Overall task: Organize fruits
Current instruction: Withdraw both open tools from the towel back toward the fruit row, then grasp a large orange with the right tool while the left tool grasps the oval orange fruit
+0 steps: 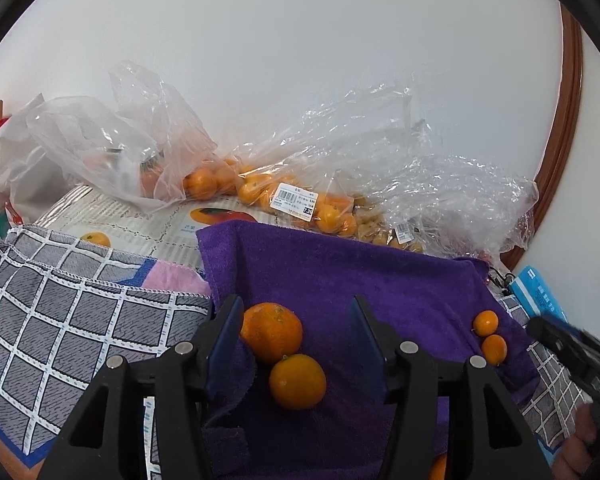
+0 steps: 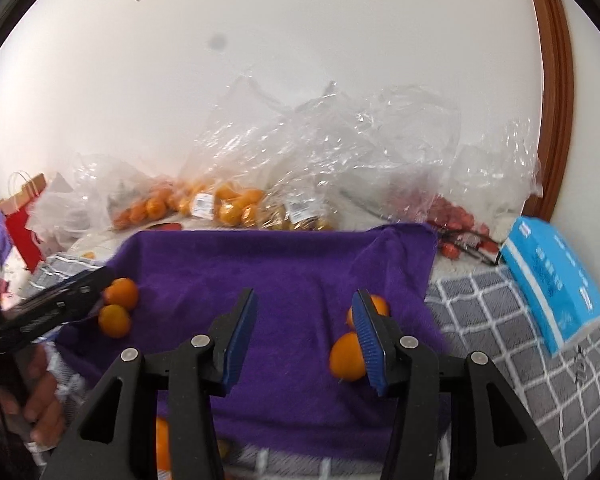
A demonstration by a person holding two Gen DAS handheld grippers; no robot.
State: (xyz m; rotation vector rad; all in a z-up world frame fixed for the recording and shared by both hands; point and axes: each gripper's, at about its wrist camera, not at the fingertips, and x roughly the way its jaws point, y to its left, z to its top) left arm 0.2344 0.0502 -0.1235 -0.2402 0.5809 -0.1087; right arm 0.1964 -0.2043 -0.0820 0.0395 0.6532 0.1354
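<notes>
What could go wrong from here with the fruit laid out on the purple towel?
1. The two oranges touch each other between the open jaws of the left gripper; closing could nudge one and set it rolling.
2. The two small fruits lie near the purple towel edge and might roll off.
3. The right gripper hovers beside them, one jaw hiding part of the pair, so aiming may be off.

Two large oranges [image 1: 278, 354] lie touching on the purple towel [image 1: 340, 272], one rough-skinned, one smooth. Two small kumquats [image 1: 489, 336] sit side by side near its right edge. More fruit stays bagged [image 1: 260, 188] behind.
</notes>
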